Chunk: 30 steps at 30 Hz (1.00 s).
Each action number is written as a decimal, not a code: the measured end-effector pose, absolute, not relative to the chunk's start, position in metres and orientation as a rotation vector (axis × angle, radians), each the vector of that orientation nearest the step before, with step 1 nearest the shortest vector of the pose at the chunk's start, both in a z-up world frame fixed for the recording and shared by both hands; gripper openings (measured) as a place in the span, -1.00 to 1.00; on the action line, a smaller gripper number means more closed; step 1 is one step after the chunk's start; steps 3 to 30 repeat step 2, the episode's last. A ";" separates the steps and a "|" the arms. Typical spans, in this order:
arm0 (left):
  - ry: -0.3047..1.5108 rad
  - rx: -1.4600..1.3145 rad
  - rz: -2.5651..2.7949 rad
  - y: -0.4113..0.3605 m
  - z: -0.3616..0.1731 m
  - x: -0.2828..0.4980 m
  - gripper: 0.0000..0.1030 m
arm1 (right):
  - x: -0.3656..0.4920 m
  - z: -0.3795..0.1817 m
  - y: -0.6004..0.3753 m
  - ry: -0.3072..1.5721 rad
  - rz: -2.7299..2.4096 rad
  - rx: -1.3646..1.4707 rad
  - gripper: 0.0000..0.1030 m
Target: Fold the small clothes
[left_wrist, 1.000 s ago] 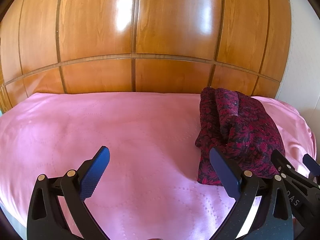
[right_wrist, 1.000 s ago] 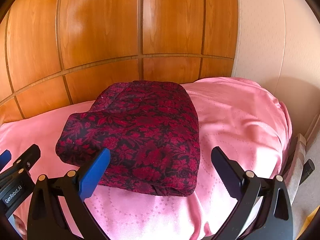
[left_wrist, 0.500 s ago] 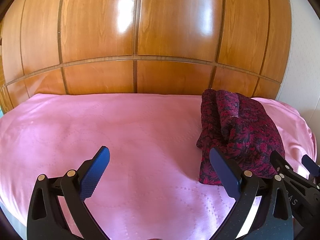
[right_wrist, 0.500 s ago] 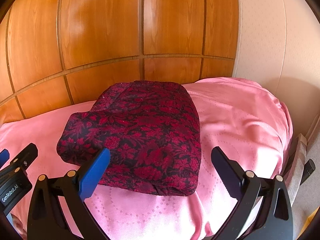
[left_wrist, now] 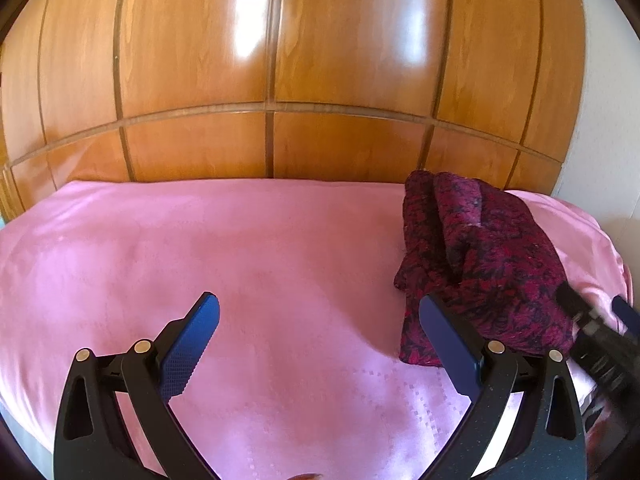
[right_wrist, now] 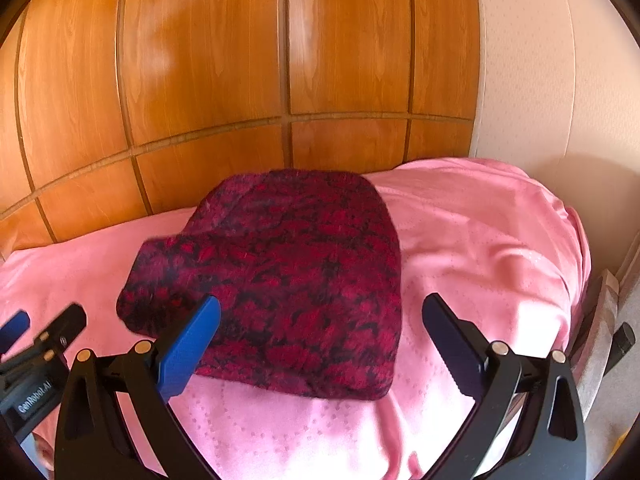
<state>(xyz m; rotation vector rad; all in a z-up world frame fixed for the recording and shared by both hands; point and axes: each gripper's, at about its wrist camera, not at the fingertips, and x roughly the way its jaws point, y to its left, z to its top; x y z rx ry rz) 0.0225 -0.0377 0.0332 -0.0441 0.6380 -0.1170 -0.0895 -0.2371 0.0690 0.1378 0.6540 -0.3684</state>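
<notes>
A folded dark red and black patterned garment [right_wrist: 288, 272] lies on the pink bedspread [right_wrist: 480, 240]. It also shows at the right of the left wrist view [left_wrist: 488, 264]. My right gripper [right_wrist: 320, 332] is open and empty, hovering over the garment's near edge. My left gripper [left_wrist: 316, 332] is open and empty over bare bedspread [left_wrist: 200, 248], to the left of the garment. The right gripper's fingers [left_wrist: 592, 328] show at the right edge of the left wrist view. The left gripper's fingers [right_wrist: 44, 340] show at the left edge of the right wrist view.
A glossy wooden panelled wall [left_wrist: 280, 80] stands right behind the bed. A pale wall [right_wrist: 540, 80] closes the right side. The bed's right edge drops off to a chair or frame [right_wrist: 612, 320].
Both grippers have drifted slightly back and up from the garment. The garment has stayed in place, and both grippers stay open.
</notes>
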 end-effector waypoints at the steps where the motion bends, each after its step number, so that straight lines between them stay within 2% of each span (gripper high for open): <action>1: 0.644 -0.044 -0.113 -0.037 0.032 0.024 0.92 | -0.088 0.072 -0.245 0.647 -0.361 0.148 0.95; 30: 0.650 -0.045 -0.110 -0.036 0.030 0.025 0.92 | -0.085 0.076 -0.253 0.640 -0.360 0.163 0.95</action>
